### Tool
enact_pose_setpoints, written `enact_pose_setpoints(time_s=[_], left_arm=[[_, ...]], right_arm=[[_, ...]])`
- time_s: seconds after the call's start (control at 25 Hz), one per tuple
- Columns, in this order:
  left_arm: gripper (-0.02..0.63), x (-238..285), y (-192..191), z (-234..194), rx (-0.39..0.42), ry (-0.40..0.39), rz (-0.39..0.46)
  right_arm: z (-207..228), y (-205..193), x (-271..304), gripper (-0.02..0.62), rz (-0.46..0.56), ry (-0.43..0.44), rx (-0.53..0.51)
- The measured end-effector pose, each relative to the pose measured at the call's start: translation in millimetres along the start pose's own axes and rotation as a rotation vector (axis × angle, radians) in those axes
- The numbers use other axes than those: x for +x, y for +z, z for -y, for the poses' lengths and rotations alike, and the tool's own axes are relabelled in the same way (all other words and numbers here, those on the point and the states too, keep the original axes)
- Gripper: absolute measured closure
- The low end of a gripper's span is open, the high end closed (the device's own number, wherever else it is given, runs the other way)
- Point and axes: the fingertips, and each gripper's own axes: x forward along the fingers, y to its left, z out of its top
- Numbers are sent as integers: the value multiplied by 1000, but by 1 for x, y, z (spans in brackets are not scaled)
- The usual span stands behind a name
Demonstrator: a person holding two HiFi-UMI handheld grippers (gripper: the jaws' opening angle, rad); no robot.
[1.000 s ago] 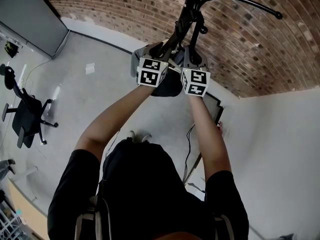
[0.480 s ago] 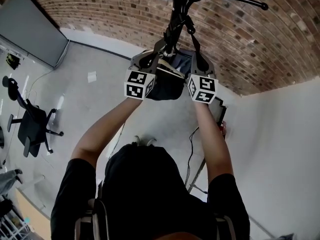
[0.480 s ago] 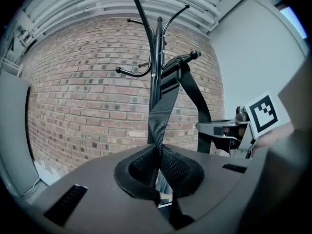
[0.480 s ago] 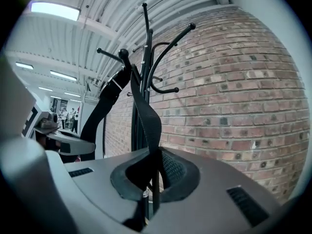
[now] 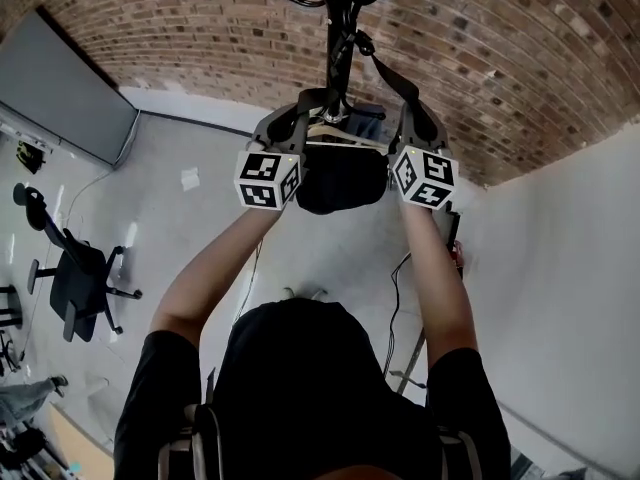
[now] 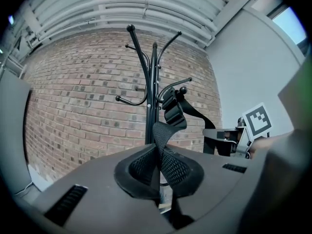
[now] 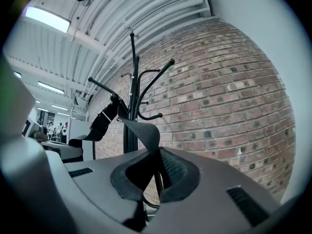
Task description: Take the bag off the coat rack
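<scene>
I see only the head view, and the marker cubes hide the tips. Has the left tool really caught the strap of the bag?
Observer: Yes. In the left gripper view the left tool is shut on the strap, which is pinched between its pads.
Operator: And the right tool?
Observer: The right tool is shut on the strap too, as its own view shows.
Operator: Is the strap off the coat rack?
Observer: No. It hangs over a low hook of the coat rack.

One black metal coat rack point(image 5: 341, 28), one black fabric bag point(image 5: 342, 178), one black office chair point(image 5: 85, 280), and two grippers: left gripper point(image 6: 159, 172), right gripper point(image 7: 155, 172).
</scene>
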Motion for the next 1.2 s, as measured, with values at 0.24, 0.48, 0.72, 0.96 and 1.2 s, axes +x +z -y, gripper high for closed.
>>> enact_pose_setpoints(time_s=[0.24, 0.48, 0.72, 0.96, 1.2], left_arm=[[583, -5, 29, 10, -7, -40, 59], [583, -16, 48, 13, -42, -47, 106], [583, -35, 77, 11, -55, -48, 164], [583, -47, 95, 18, -49, -57, 210], [583, -64, 113, 19, -56, -64, 249]], right_arm=[[20, 24, -20, 575, 59, -41, 113], [20, 44, -42, 575, 107, -58, 124], [5, 69, -61, 575, 145, -64, 113], [-1, 90, -76, 575, 183, -57, 82], [-22, 111, -94, 575, 212, -15, 45]])
